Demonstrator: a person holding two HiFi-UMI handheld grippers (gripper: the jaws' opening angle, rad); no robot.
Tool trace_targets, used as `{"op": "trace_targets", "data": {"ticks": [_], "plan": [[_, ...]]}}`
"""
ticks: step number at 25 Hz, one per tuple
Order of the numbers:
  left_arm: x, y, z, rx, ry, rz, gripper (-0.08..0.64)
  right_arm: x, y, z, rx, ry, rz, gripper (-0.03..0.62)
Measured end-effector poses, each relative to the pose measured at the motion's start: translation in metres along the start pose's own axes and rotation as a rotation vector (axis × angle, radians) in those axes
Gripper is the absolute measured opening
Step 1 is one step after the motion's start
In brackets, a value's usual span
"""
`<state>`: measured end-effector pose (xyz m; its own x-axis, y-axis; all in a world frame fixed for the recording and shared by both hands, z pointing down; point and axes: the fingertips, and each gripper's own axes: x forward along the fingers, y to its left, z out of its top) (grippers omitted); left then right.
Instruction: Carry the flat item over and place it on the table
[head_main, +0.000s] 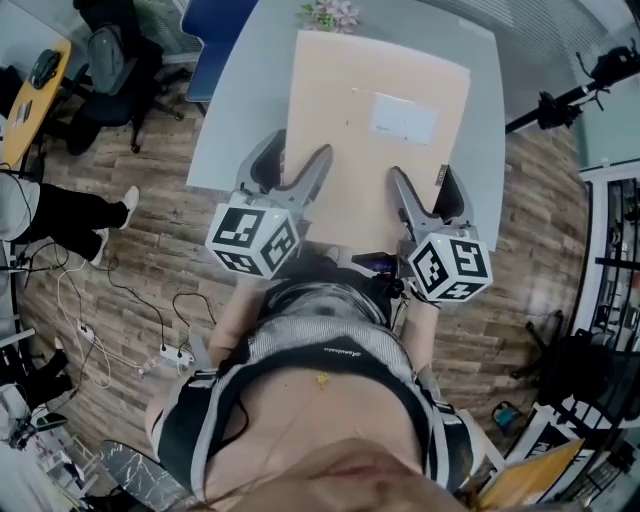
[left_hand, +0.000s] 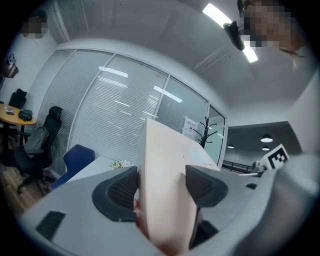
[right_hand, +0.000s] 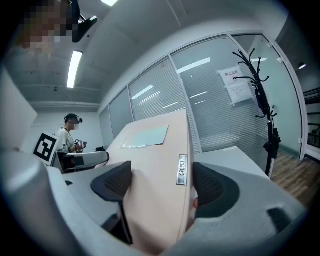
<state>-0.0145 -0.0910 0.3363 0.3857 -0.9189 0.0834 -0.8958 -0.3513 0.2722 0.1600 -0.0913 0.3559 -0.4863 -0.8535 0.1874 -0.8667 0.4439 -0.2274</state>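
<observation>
Both claws clamp the near edge of the flat tan parcel (head_main: 340, 150): left claw (left_hand: 161, 186) at lower left, right claw (right_hand: 162, 184) at lower right. The two grips are probably spread apart to keep the wide sheet from swinging. The parcel reaches up the frame over the grey counter (head_main: 230, 130) and appears not yet released. A flower sprig (head_main: 330, 14) sits at the counter's top edge.

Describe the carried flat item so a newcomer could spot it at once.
Find the long pale grey table in the head view. Seen against it is a flat tan cardboard box, clamped at its near edge by the left tool and right tool. Unlike the small flower bunch at the far end, it is broad and bears a pale rectangular label.
</observation>
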Motion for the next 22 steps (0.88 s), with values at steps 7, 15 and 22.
{"op": "trace_targets", "data": {"ticks": [7,15,22], "plan": [[0.019,0.015,0.002,-0.002,0.012,-0.018,0.296,0.019,-0.004,0.002,0.001,0.001,-0.028,0.385],[0.061,0.036,0.01,-0.003,0.039,-0.061,0.293,0.056,-0.018,0.009,0.024,0.004,-0.072,0.387],[0.094,0.061,0.01,-0.018,0.071,-0.078,0.291,0.092,-0.028,0.009,0.042,0.017,-0.092,0.385]]}}
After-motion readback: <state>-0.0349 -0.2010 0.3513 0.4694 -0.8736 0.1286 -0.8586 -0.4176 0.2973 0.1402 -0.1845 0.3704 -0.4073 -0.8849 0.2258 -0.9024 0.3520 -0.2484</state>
